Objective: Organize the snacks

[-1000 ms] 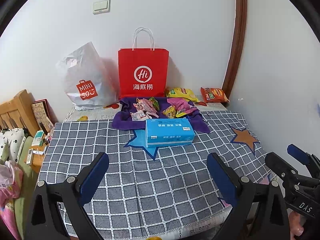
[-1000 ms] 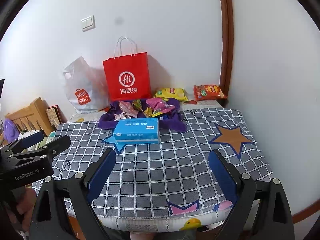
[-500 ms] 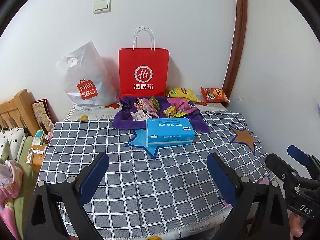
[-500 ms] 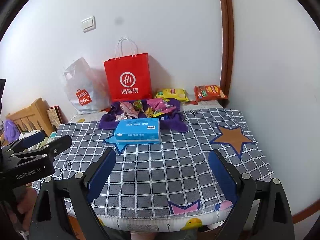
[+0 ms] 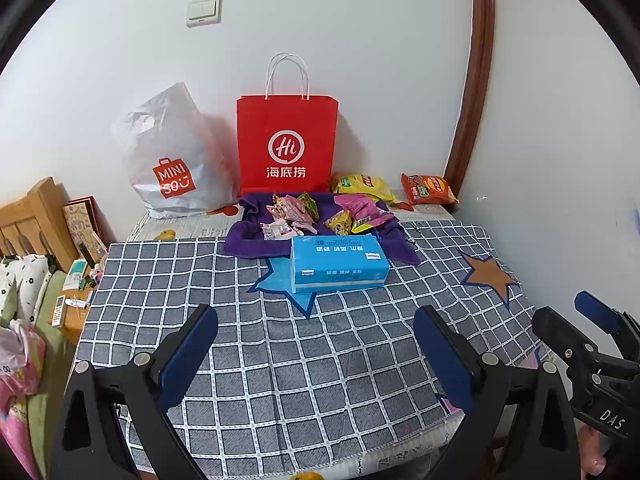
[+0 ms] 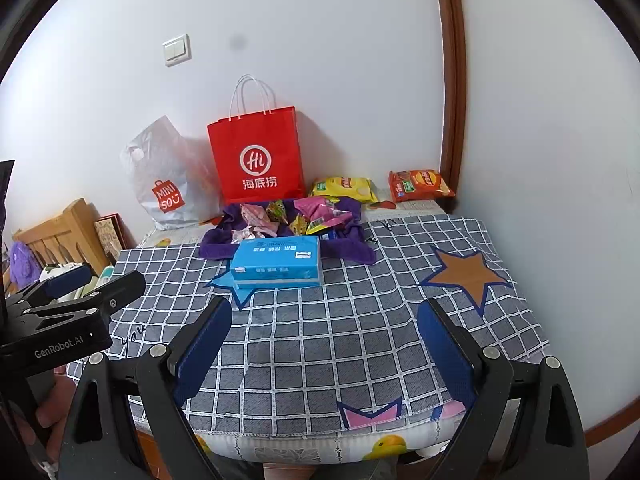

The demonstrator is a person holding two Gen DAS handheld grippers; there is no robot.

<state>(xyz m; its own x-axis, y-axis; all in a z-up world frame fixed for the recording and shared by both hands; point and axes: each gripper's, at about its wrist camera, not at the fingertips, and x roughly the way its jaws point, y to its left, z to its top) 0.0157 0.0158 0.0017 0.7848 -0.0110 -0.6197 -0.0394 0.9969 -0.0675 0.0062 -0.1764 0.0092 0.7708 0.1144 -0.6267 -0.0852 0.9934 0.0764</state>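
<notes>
White walls corner a bench [image 5: 320, 360] under checked cloth. We find the snacks [image 5: 312, 216] heaped on a purple cloth [image 5: 248, 240] at the far side, behind a blue tissue pack [image 5: 338, 262]; two chip bags [image 6: 420, 185] lie beyond. Both the left gripper [image 5: 316, 350] and right gripper [image 6: 324, 346] hover low at the near edge, jaws wide, empty. We advise reaching over the pack; packet types possibly mixed.

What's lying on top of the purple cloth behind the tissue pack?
On the purple cloth lies a loose pile of small snack packets, pink, green and yellow. The blue tissue pack covers its front edge, hiding anything there.
</notes>
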